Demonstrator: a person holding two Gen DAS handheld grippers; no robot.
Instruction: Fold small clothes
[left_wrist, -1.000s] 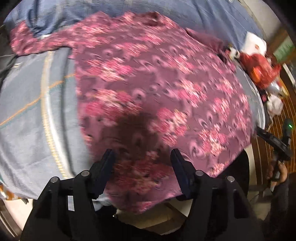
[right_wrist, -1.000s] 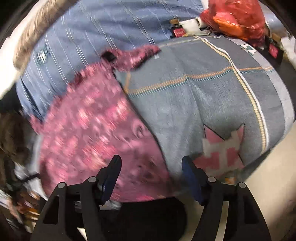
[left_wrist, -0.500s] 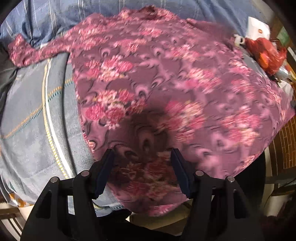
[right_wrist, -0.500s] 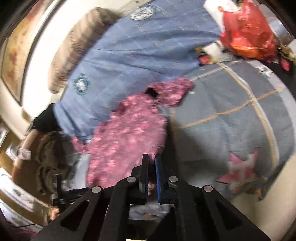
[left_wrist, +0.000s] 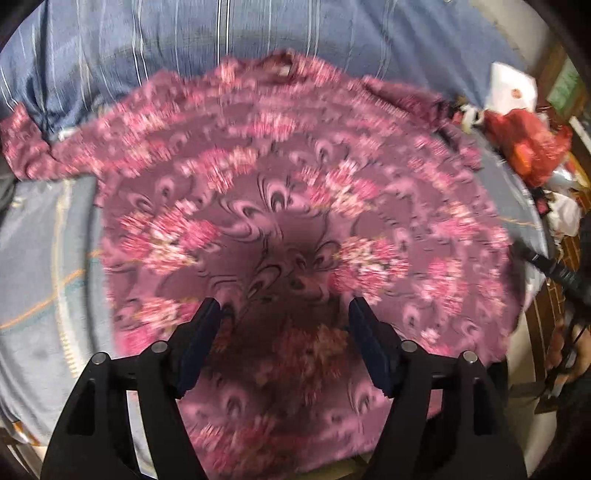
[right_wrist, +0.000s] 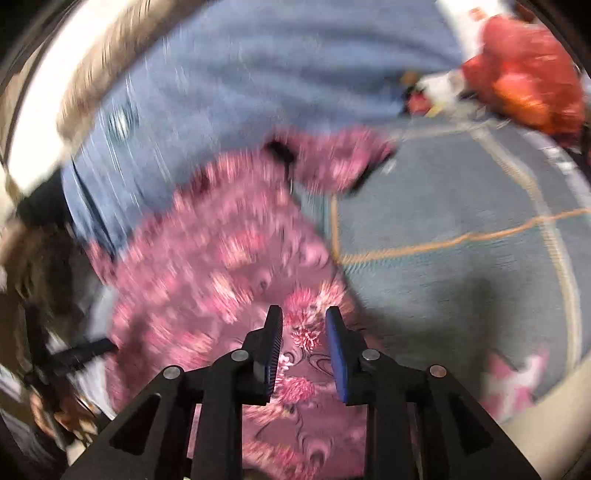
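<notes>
My left tool (left_wrist: 284, 314) hangs with its jaws spread wide above the pink floral top (left_wrist: 295, 229), which lies spread across the bed (left_wrist: 44, 266), its neck toward the blue striped sheet (left_wrist: 258, 33). My right tool (right_wrist: 304, 325) has its jaws partly apart, a narrow gap between the pads, with the top's (right_wrist: 207, 266) hem lying in that gap; the blur keeps me from telling if they touch it. One sleeve (right_wrist: 332, 158) stretches toward the red bag (right_wrist: 524, 70) at the bed's far corner.
</notes>
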